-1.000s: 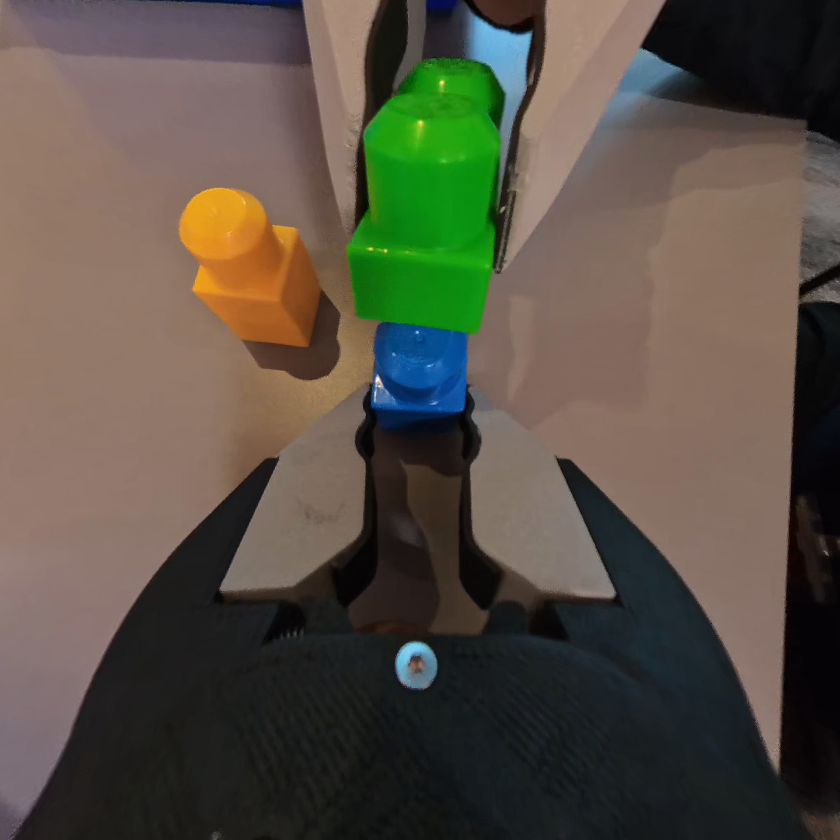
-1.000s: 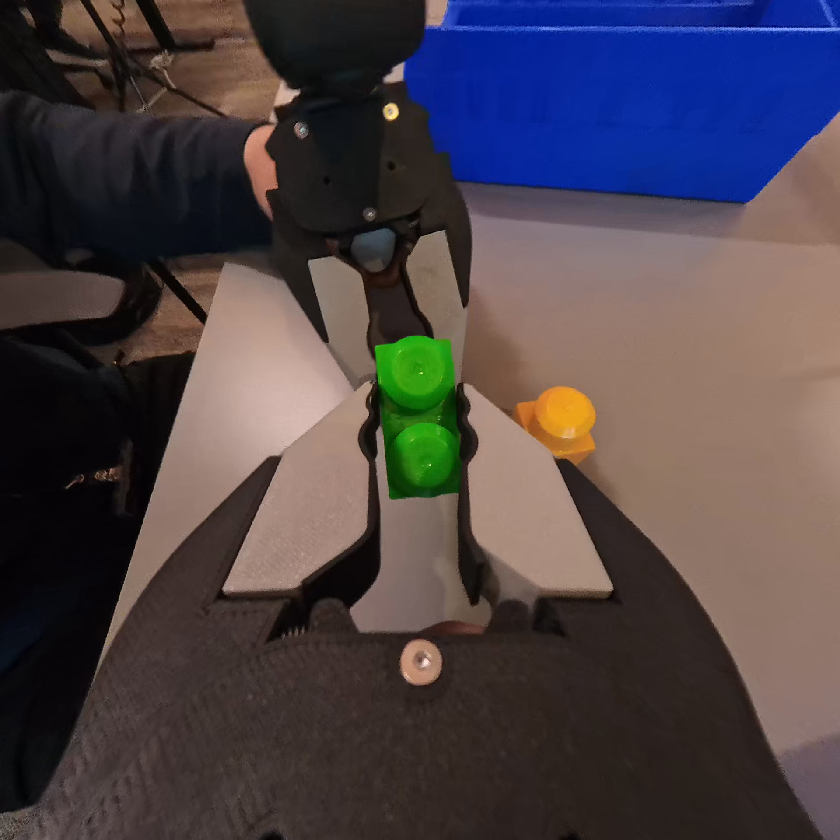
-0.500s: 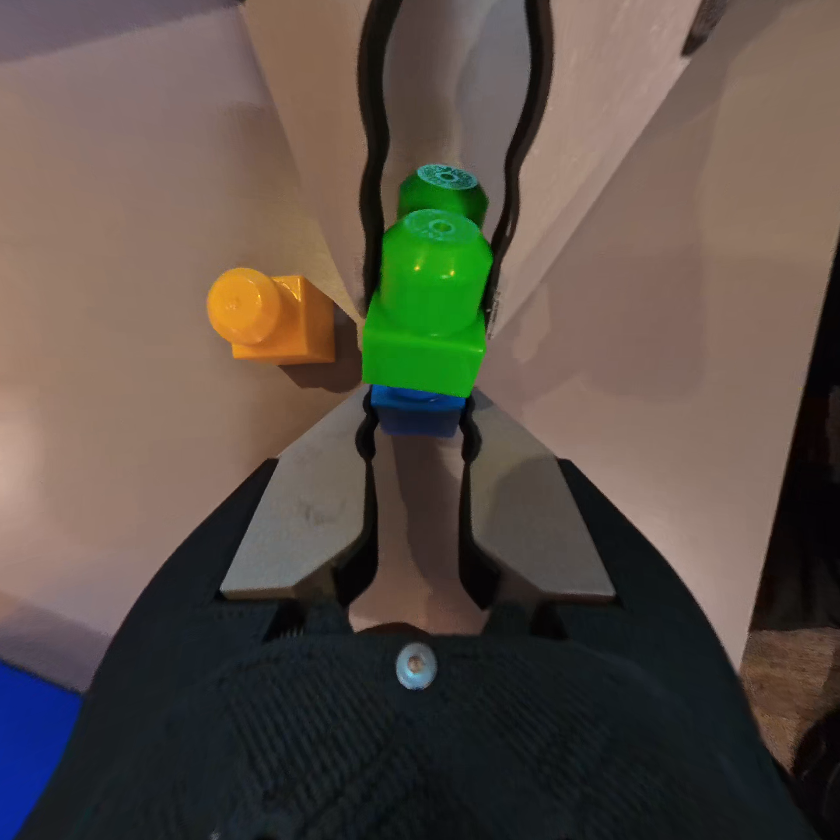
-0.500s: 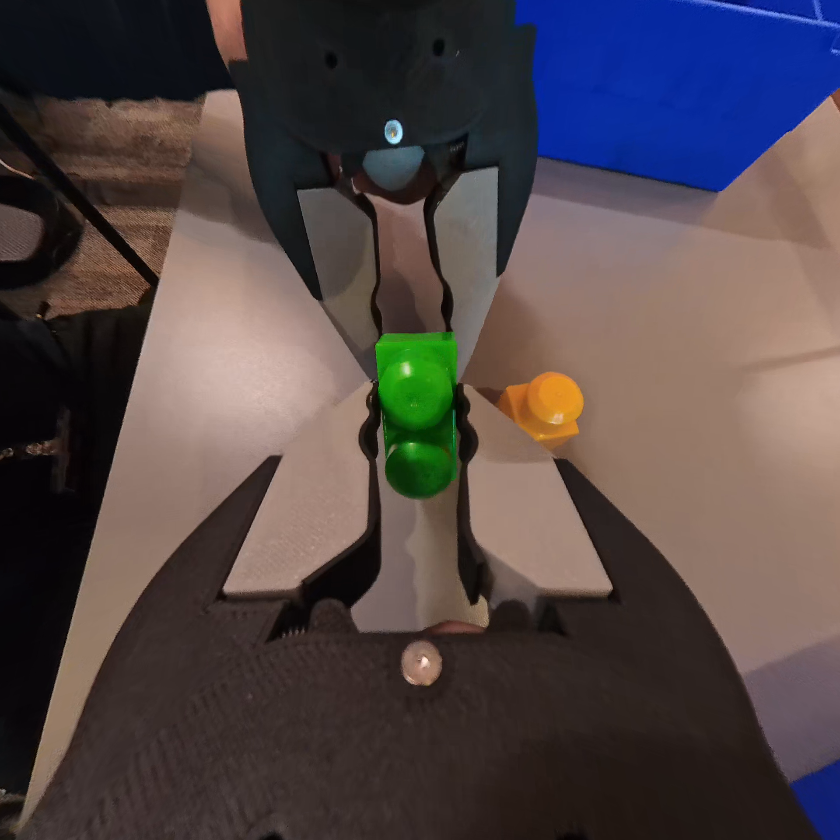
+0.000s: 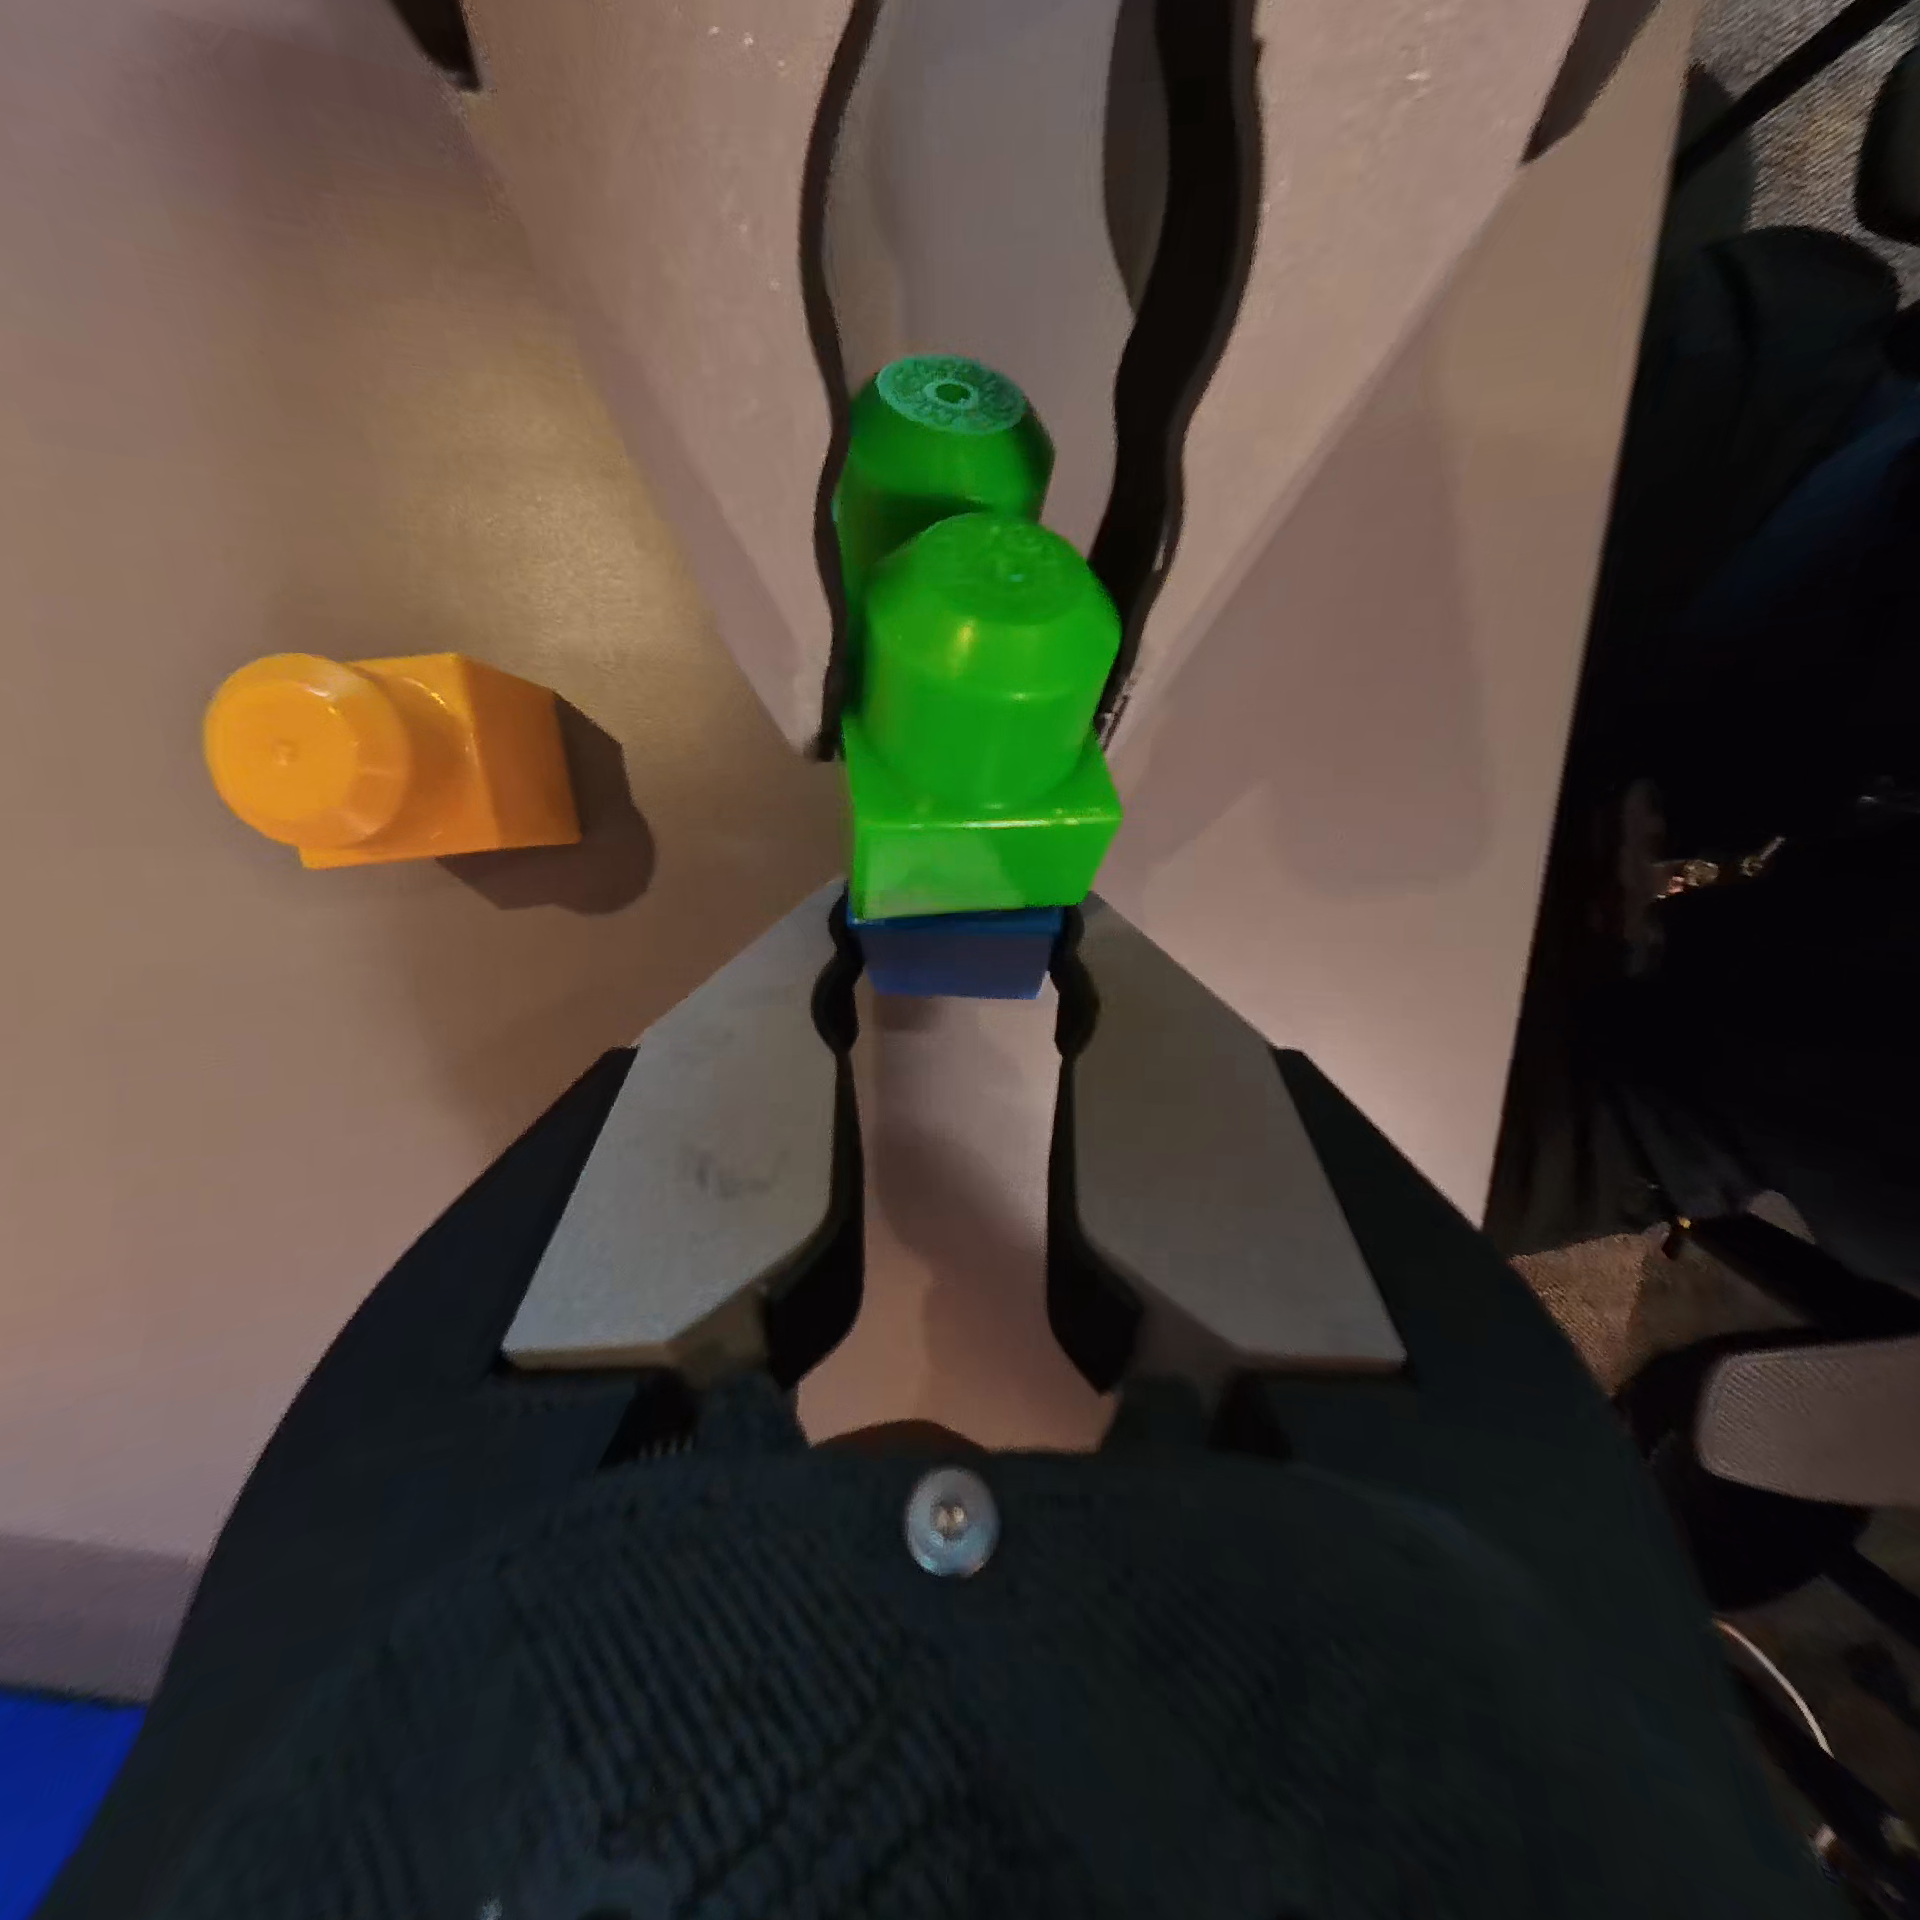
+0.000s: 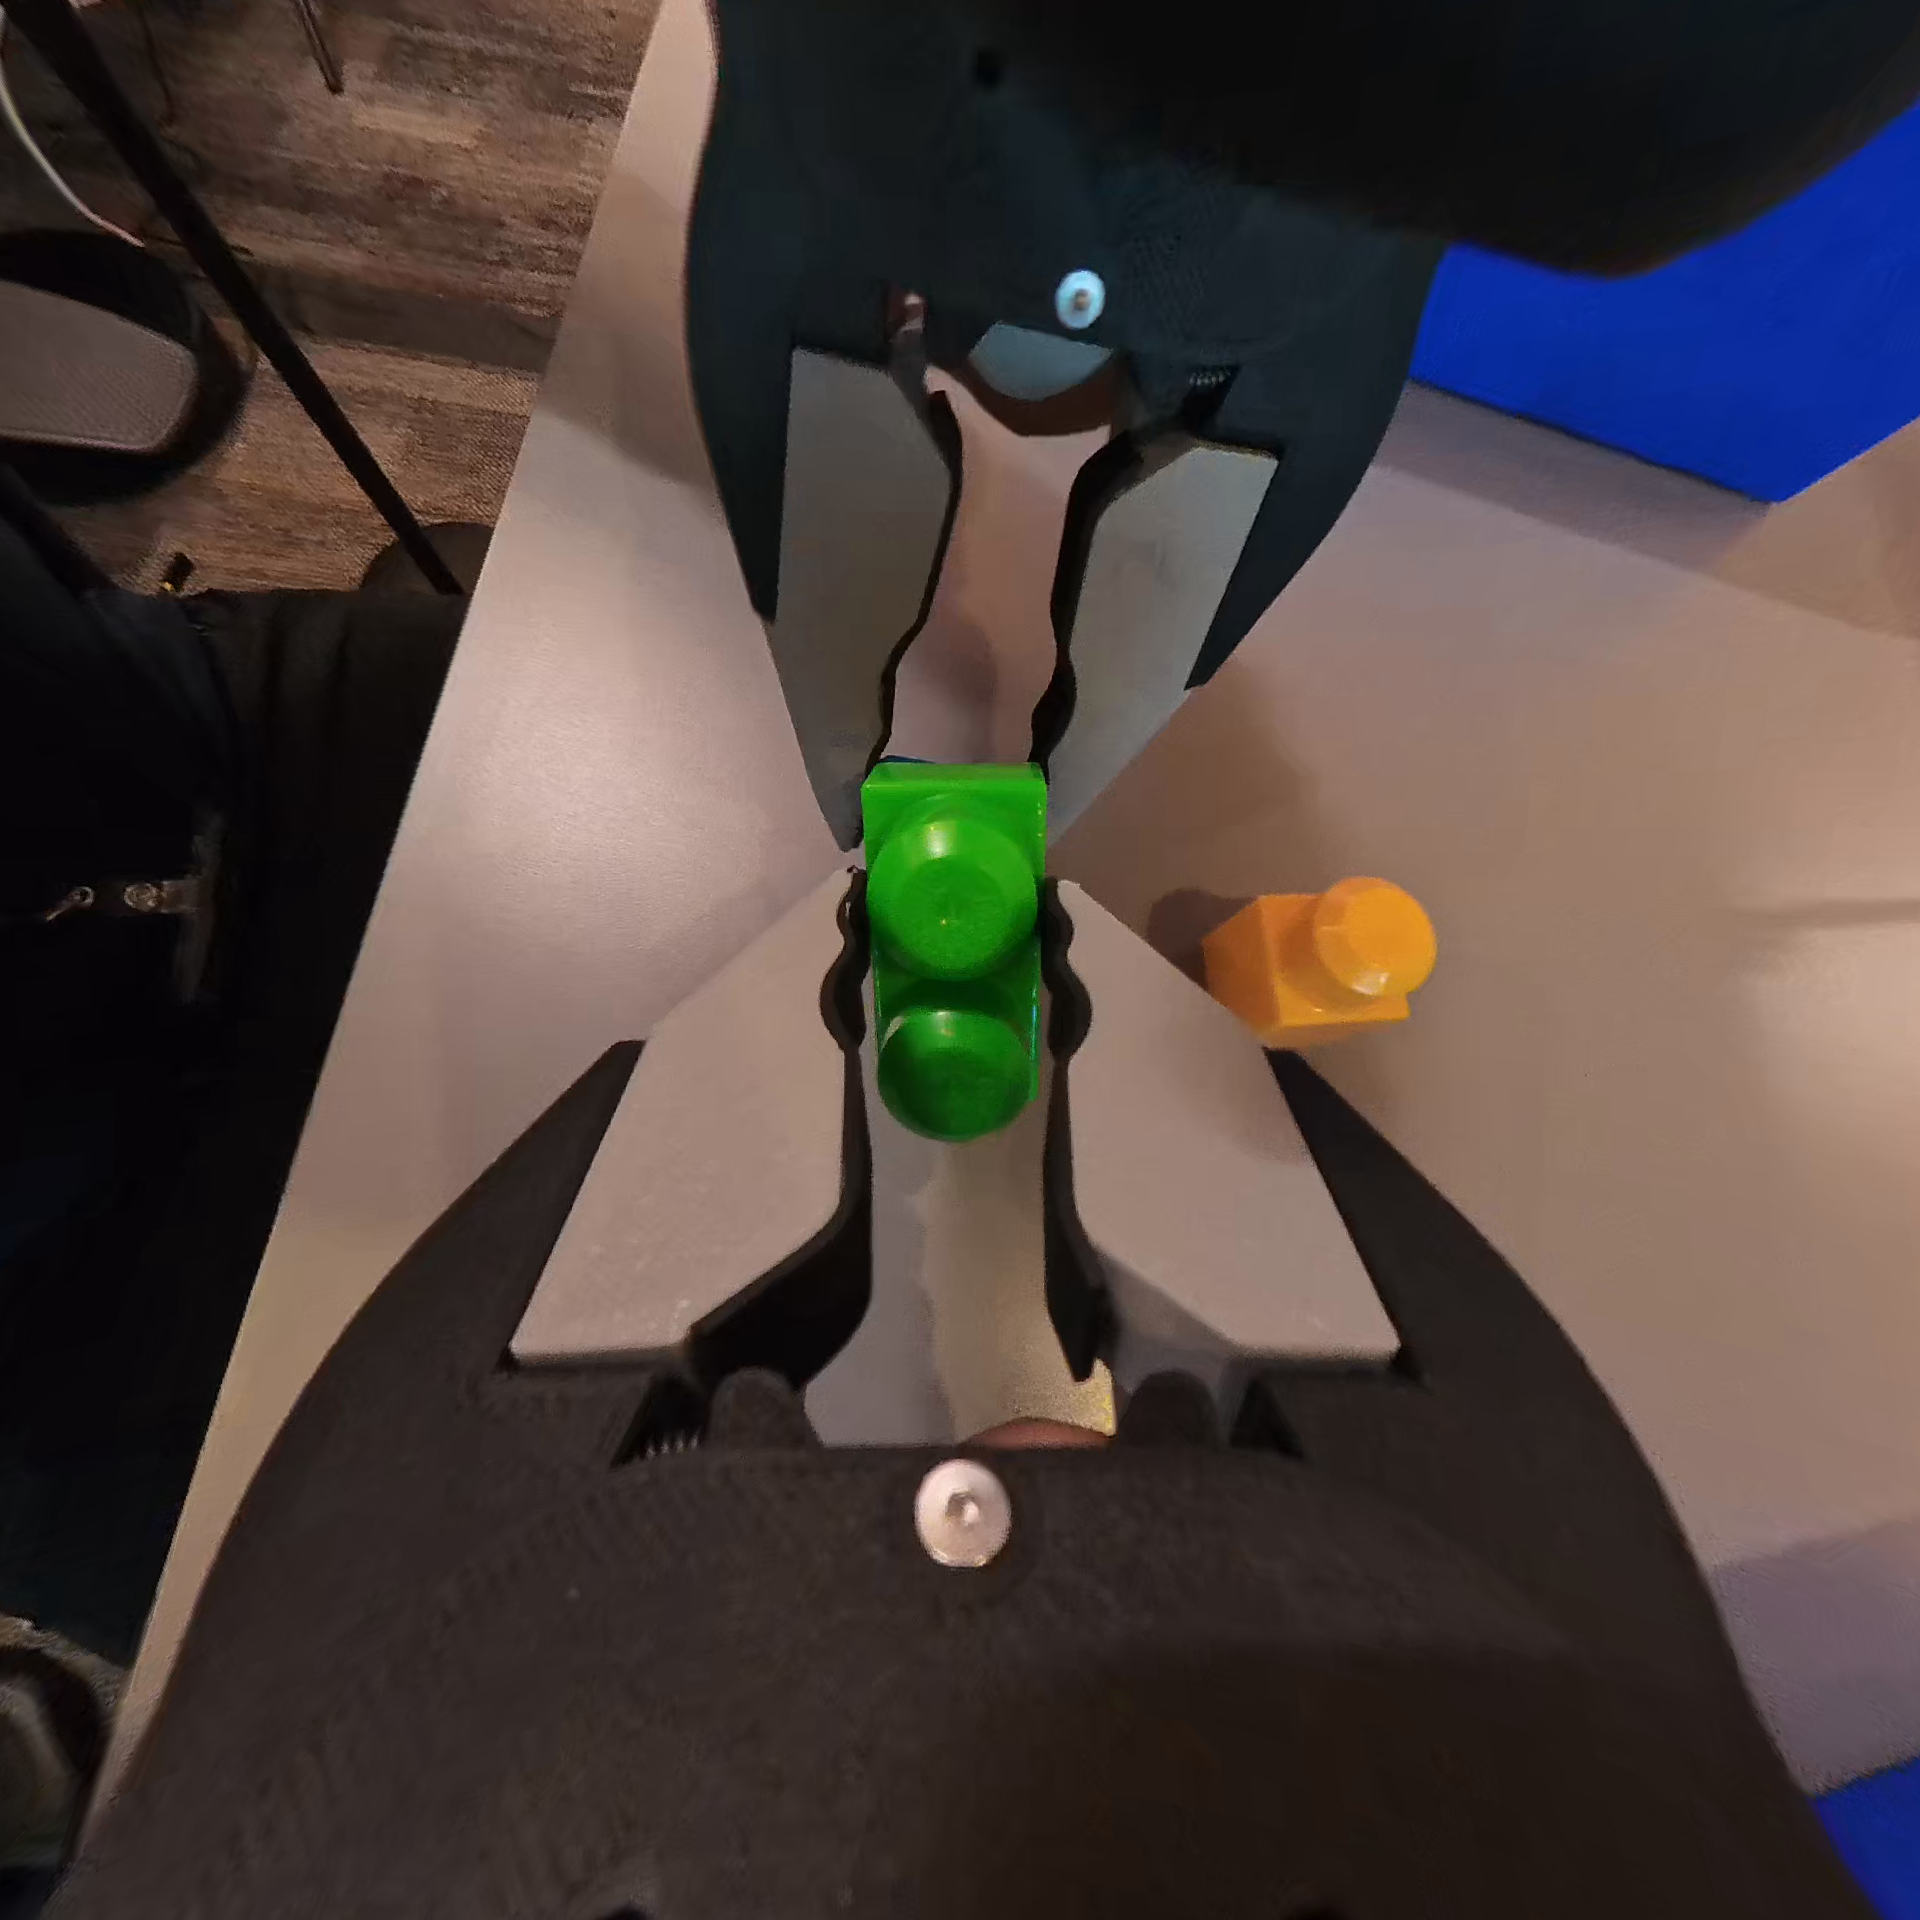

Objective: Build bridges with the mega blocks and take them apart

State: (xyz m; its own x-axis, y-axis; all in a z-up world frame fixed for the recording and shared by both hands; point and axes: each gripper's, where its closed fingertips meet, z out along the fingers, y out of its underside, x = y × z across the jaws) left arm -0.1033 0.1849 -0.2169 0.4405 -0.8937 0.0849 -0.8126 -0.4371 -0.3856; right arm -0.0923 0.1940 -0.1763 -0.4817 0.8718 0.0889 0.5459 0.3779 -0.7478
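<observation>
The green block (image 6: 954, 966), a two-stud piece of glossy moulded plastic, is pinched across its long flat sides by the right hand-held gripper (image 6: 954, 971), with both pads on its walls. One end of it sits on top of a small blue block (image 5: 951, 951), which the left hand-held gripper (image 5: 951, 961) clamps by its two opposite sides just above the tabletop (image 5: 312, 312). An orange block (image 5: 390, 758) with a single stud lies tipped on its side on the tabletop, near the pair but apart from them. These blocks look hollow, light and rigid, so they should neither crush nor sag under the pads. The smooth shiny faces are probably slippery, though, and a grip on the rounded studs would likely twist out. The flat side walls low on each body seem the safest place to hold, as both grippers do here. The stud joint likely needs a firm, straight push or pull, and any tilt between the two grips could jam it or lever a block out of the pads
</observation>
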